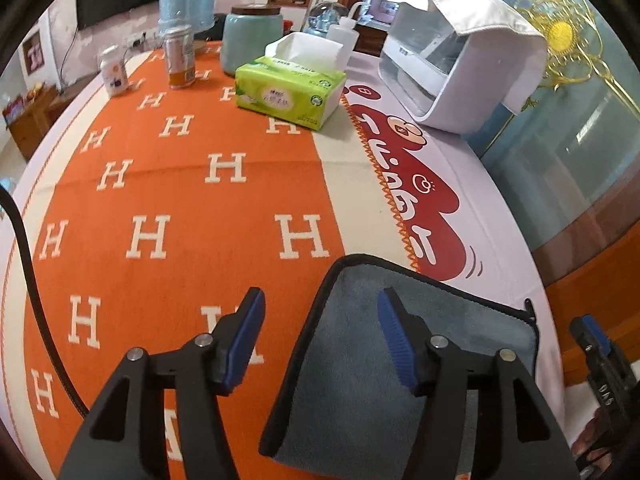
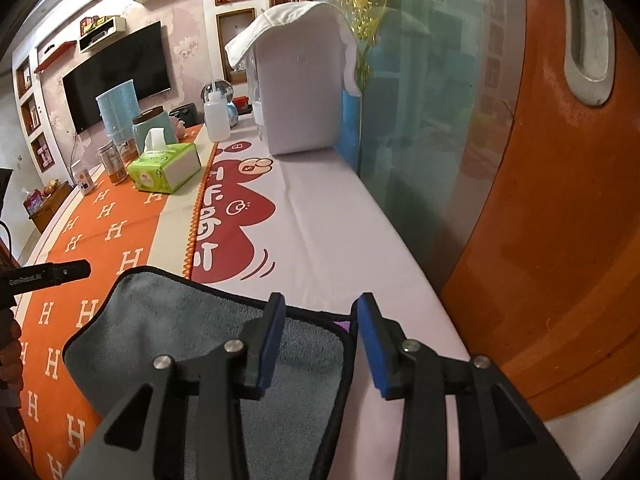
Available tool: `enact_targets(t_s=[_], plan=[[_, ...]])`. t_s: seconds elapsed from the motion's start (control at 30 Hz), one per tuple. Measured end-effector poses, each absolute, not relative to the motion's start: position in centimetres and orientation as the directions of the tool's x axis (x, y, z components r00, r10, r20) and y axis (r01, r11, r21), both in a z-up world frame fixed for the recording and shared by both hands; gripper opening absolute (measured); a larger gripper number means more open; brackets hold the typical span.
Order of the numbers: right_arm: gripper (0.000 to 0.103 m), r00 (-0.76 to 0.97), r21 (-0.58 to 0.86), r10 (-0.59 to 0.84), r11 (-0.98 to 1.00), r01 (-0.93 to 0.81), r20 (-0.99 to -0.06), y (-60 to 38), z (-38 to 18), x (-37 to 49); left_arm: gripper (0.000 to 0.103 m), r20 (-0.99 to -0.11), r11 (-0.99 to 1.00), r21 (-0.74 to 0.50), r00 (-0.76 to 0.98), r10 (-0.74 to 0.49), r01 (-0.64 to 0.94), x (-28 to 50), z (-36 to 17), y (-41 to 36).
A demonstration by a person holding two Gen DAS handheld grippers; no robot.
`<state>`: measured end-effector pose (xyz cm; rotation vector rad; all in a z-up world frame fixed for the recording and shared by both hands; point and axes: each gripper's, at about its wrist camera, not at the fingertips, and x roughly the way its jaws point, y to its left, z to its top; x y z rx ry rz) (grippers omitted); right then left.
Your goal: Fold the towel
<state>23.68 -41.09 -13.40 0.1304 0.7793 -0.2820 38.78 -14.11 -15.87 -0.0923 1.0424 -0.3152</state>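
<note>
A grey towel [image 1: 352, 344] with a black hem lies folded flat on the table, across the edge of the orange cloth. It also shows in the right wrist view [image 2: 168, 332]. My left gripper [image 1: 322, 340] is open over the towel's left edge, one finger over the orange cloth and one over the towel. My right gripper [image 2: 320, 344] is open over the towel's right edge, its left finger above the towel, its right finger above the white cloth. Neither holds anything. The right gripper shows at the far right of the left wrist view [image 1: 592, 344].
An orange cloth with white H letters [image 1: 168, 200] covers the table's left part, a white cloth with red print [image 2: 320, 220] the right. At the back stand a green tissue pack [image 1: 290, 92], a can [image 1: 180, 58], a teal jar [image 1: 250, 38], and a white appliance [image 1: 452, 64]. A glass tank [image 2: 432, 100] lies right.
</note>
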Motion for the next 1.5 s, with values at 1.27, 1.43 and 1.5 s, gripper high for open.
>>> enact_targets(t_s=[1.27, 1.43, 1.5], plan=[[0.102, 0.658, 0.162, -0.082, 0.940, 0.301, -0.749, -28.4, -10.2, 7.3, 0.098, -0.854, 0.974, -0.204, 0.469, -0.228, 0.101, 15.2, -9.8, 1.1], [0.102, 0.642, 0.186, -0.043, 0.940, 0.286, -0.766, -25.6, -9.5, 3.9, 0.098, -0.857, 0.975, -0.194, 0.466, -0.221, 0.105, 10.9, -8.7, 3.1], [0.102, 0.629, 0.188, -0.031, 0.942, 0.278, -0.777, -24.3, -9.3, 2.6, 0.098, -0.852, 0.973, -0.201, 0.469, -0.233, 0.118, 9.2, -8.3, 3.9]])
